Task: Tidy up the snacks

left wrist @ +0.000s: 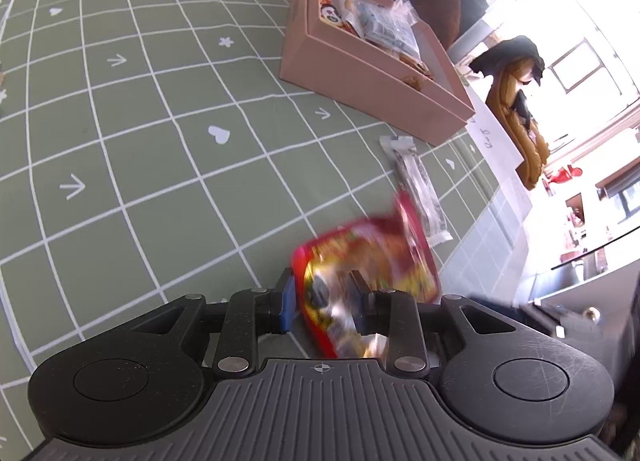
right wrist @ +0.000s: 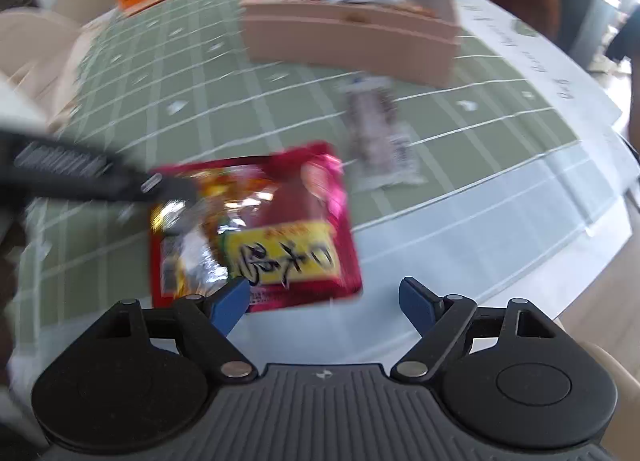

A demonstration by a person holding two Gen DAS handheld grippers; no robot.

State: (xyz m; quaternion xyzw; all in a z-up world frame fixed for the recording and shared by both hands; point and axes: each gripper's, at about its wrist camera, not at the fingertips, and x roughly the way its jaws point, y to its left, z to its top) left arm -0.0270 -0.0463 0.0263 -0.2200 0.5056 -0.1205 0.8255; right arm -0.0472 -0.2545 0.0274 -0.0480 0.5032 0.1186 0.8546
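1. Red foil is what my left tongs (left wrist: pixel 324 297) hold: a red snack packet (left wrist: pixel 360 273) pinched narrow between the pads, blurred, its lower end hidden behind the gripper body
2. From my right wrist view the same red snack packet (right wrist: pixel 260 229) hangs over the near edge of the green checked tablecloth (right wrist: pixel 180 73); a yellow panel carries dark handwritten-style characters, upside down and too smeared for me to read
3. My right tongs (right wrist: pixel 324 301) stand wide with nothing pressed between the pads; the left blue pad lies just at the packet's near edge
4. The whole right view is motion-blurred; my left tongs enter there from the left as a dark streak
5. A clear-wrapped bar snack (left wrist: pixel 416 189) lies on the cloth just beyond the packet, its print unreadable
6. Farther off sits the pink box (left wrist: pixel 360 73), open, with several packets inside, their labels too small to read
7. A white paper sheet (right wrist: pixel 560 73) at the right of the table bears handwriting I cannot read
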